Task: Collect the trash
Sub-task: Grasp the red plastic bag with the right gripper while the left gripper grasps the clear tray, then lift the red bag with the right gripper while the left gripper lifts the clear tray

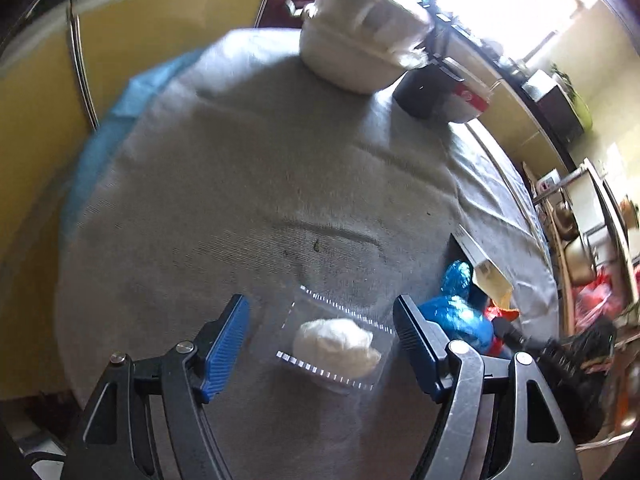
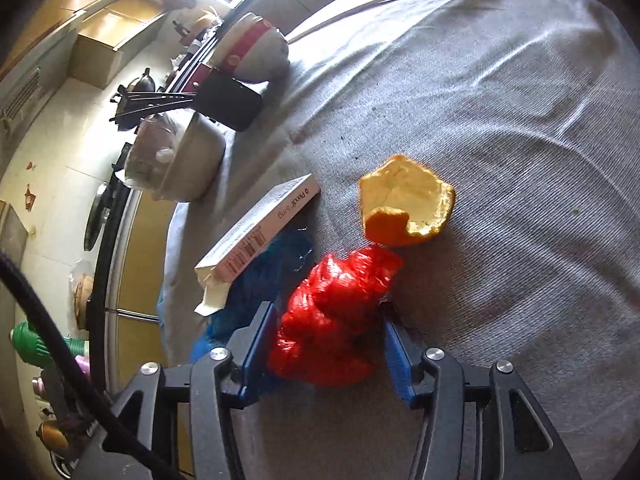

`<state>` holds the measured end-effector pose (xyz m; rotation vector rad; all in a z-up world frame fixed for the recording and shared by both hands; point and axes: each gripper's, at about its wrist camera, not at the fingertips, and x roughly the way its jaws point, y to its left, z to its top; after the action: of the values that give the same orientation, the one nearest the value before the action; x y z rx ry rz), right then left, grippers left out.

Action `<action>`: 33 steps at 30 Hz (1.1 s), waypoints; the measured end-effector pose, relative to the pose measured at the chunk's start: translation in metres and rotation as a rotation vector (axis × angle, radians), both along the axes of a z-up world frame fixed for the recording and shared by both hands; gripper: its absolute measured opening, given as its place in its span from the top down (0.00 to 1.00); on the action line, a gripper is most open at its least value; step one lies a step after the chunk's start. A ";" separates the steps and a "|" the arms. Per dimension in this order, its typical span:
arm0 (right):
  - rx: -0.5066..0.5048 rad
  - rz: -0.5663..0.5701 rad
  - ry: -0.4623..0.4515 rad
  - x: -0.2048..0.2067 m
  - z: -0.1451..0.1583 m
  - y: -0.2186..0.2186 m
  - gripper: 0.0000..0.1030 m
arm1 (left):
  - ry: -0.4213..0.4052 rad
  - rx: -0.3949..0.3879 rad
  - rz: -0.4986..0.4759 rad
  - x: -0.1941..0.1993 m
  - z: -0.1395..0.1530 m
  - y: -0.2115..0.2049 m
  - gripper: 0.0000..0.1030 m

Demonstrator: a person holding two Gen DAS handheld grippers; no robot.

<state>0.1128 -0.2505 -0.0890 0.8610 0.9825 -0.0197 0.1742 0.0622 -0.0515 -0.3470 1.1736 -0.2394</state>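
**Two claws over trash on the grey-covered bench**

The left claw (image 1: pixel 320 344) stands released, its blue pads either side of a clear plastic clamshell box (image 1: pixel 334 344) holding a white wad (image 1: pixel 336 344), touching neither wall. The box lies on the grey cloth (image 1: pixel 240 200) well in from the bench edges.

The right claw (image 2: pixel 326 344) brackets a crumpled red plastic bag (image 2: pixel 336 320); both pads touch its sides, so it is grasping the bag. Just beyond lies an orange peel (image 2: pixel 408 200). Beside the red bag, a blue plastic bag (image 2: pixel 260 280) sits under a small carton (image 2: pixel 260 228), near the bench's edge.
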 end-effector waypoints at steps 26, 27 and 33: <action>-0.162 0.012 -0.061 -0.065 0.011 -0.025 0.54 | 0.080 -0.011 -0.173 -0.056 -0.026 -0.058 0.53; -0.169 0.004 -0.060 -0.076 0.011 -0.031 0.54 | 0.076 -0.005 -0.184 -0.061 -0.025 -0.063 0.53; -0.176 -0.015 -0.053 -0.122 0.012 -0.051 0.54 | 0.051 0.033 -0.312 -0.092 -0.024 -0.112 0.54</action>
<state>-0.0089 -0.3011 -0.0767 0.7040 0.9109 -0.0942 0.0819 -0.0501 -0.0759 -0.1396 1.2785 -0.4844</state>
